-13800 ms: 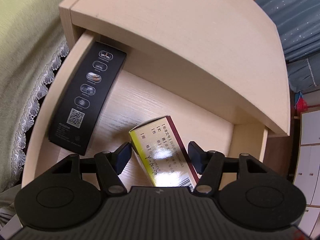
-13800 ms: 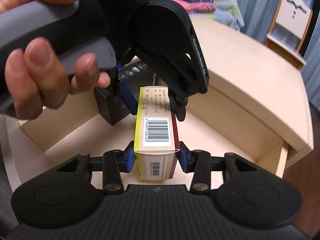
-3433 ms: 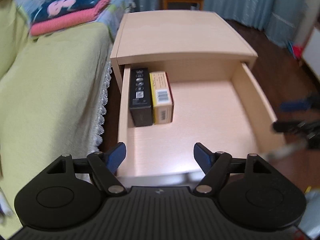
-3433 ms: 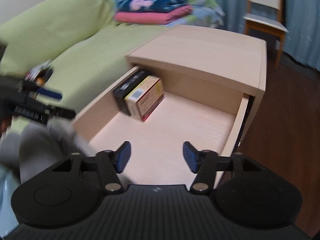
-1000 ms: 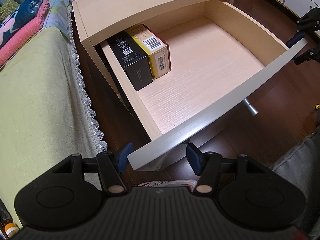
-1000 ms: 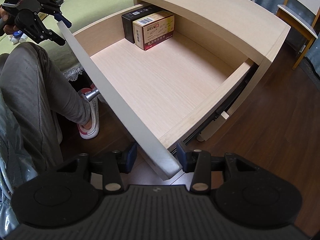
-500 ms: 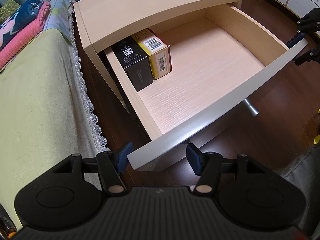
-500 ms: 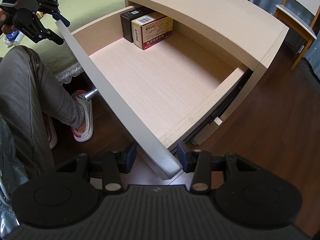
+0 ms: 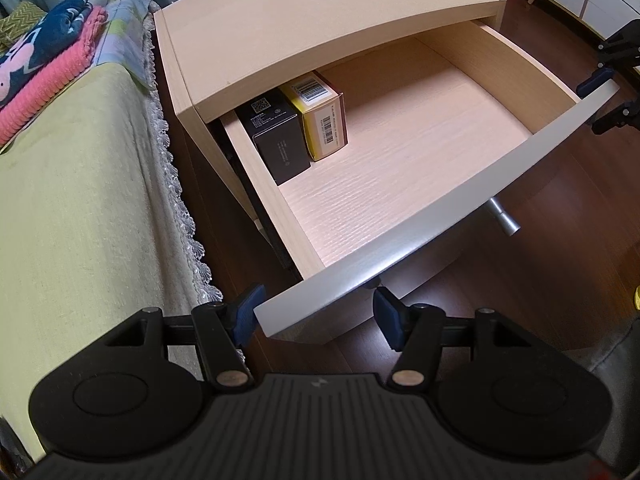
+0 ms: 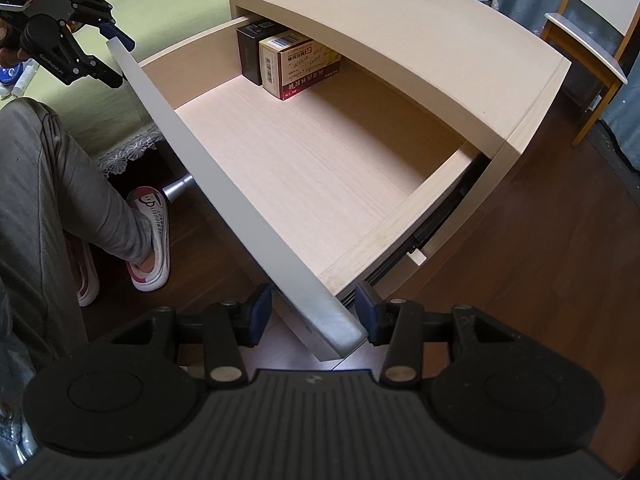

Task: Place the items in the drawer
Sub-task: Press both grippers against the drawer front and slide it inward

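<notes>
The drawer point(image 9: 400, 152) of the pale wood nightstand point(image 9: 320, 20) stands partly open. A black box point(image 9: 276, 136) and a yellow medicine box point(image 9: 324, 120) lie side by side in its back left corner, half under the nightstand top. From the right wrist the black box point(image 10: 250, 52) and the yellow box point(image 10: 298, 66) show at the far end. My left gripper point(image 9: 316, 316) is shut on the left end of the white drawer front point(image 9: 440, 208). My right gripper point(image 10: 314, 314) is shut on the right end of the drawer front point(image 10: 224, 184).
A bed with a green cover point(image 9: 80, 200) and folded blankets point(image 9: 48, 68) runs along the nightstand's left side. A metal knob point(image 9: 504, 220) sticks out of the drawer front. A person's leg point(image 10: 60, 200) and slipper point(image 10: 150, 248) stand on the dark wood floor. A chair point(image 10: 588, 40) is behind.
The drawer has slid further into the nightstand, so the two boxes sit deeper under the top. Both grippers moved with the drawer front, their fingers unchanged.
</notes>
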A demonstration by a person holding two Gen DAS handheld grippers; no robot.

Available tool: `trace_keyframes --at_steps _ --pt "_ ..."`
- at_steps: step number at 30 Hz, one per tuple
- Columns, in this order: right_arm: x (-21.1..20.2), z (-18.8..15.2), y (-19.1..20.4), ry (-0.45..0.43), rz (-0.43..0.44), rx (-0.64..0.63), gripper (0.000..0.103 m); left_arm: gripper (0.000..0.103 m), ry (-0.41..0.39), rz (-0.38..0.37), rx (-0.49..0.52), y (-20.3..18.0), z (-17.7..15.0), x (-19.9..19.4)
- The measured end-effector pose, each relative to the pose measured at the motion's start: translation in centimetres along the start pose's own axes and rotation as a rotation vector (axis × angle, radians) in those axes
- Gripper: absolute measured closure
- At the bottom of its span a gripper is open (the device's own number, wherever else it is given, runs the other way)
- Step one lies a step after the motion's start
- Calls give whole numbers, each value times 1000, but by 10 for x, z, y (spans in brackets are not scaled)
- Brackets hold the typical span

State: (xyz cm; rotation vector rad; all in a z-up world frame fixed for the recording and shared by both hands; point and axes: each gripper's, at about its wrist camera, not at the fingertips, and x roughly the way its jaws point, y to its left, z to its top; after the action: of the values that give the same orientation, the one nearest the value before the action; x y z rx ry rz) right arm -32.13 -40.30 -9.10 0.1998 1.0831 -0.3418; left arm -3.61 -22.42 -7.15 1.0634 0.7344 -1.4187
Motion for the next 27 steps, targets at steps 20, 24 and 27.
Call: trace_keyframes --at_steps 20,24,27 --pt "12 9 1 -1 -12 -9 60 41 -7 9 -1 0 0 0" --pt "12 10 -1 -2 -14 -9 60 41 -7 9 1 2 2 1" --pt "12 10 -2 -2 -15 -9 60 41 -7 10 2 3 3 2"
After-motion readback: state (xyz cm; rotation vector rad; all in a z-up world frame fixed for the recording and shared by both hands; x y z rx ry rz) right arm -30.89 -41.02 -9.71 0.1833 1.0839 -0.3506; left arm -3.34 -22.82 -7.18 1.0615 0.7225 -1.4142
